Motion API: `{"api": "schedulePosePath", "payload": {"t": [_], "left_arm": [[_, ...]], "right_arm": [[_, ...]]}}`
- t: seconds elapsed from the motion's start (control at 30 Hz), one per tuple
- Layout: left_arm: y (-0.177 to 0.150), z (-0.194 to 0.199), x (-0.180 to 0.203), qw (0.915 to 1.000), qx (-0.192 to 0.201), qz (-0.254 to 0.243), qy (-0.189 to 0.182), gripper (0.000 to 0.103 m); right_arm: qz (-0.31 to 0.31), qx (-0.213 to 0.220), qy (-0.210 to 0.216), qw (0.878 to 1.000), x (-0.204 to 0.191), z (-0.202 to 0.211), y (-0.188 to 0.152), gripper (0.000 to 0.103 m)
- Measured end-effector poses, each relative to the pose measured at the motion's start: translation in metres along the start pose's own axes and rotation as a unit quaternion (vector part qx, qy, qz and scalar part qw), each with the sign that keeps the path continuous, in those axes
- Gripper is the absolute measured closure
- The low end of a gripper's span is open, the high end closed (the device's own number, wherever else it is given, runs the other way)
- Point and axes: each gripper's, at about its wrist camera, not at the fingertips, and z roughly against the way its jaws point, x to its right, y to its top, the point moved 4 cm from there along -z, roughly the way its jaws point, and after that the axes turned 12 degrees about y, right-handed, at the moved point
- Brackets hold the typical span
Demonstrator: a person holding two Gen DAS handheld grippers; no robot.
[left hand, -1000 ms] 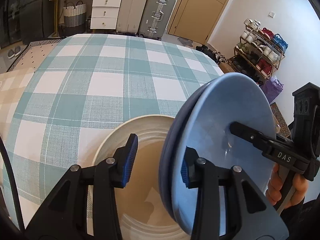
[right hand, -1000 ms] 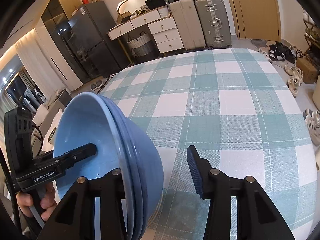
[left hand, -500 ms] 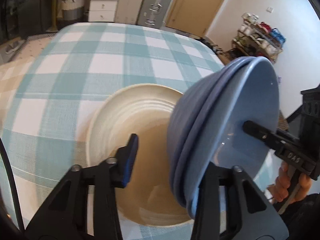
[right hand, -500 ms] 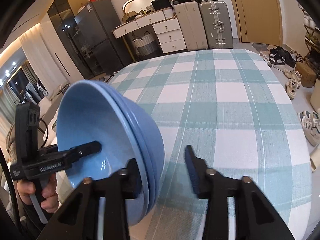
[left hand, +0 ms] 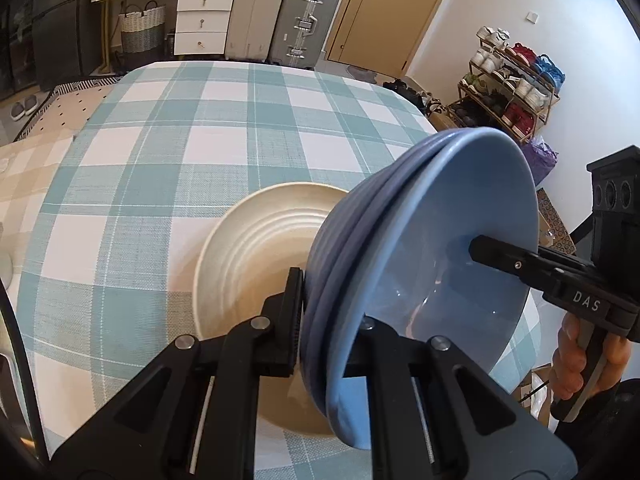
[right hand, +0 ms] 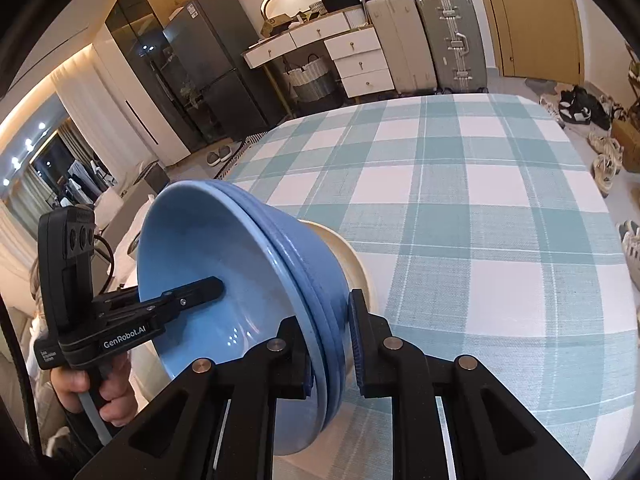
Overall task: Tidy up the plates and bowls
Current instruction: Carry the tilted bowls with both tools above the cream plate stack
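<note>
- Two hand-held grippers: left hand-held gripper (left hand: 320, 316) and right hand-held gripper (right hand: 330, 340), each clamped on opposite rim sides of the blue bowl stack (left hand: 420, 260).
- Stack: tilted, lower centre-right of the left view, above the cream plate (left hand: 256, 240) on the checked table (left hand: 160, 140).
- Step: carrying the stack to the plate.
- Next: level the bowls, lower them onto the plate, release both grips.
</note>
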Motion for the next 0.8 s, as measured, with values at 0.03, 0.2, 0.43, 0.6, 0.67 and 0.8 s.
{"api": "schedulePosePath", "payload": {"t": [0.03,0.2,0.43,0.6,0.67,0.8], "left_arm": [[0.001,0.003,-0.003,1.0,0.0,0.002,0.002,0.096],[0.005,0.003,-0.025,0.9993,-0.028,0.023,0.01,0.094],[0.021,-0.005,-0.044,0.9984,-0.035,0.045,0.0,0.09],[0.037,-0.016,-0.049,0.9978,-0.035,0.056,-0.007,0.09],[0.042,-0.022,-0.049,0.9976,-0.034,0.06,-0.006,0.09],[0.05,-0.027,-0.048,0.998,-0.029,0.057,-0.003,0.088]], "right_arm": [[-0.001,-0.005,0.003,1.0,-0.002,-0.002,0.003,0.089],[-0.018,-0.036,0.019,0.999,-0.009,-0.022,0.02,0.089],[-0.048,-0.055,0.032,0.997,-0.006,-0.048,0.047,0.089],[-0.063,-0.067,0.031,0.995,0.003,-0.061,0.062,0.089],[-0.069,-0.071,0.028,0.995,0.008,-0.066,0.065,0.088],[-0.069,-0.071,0.025,0.995,0.013,-0.071,0.069,0.088]]}}
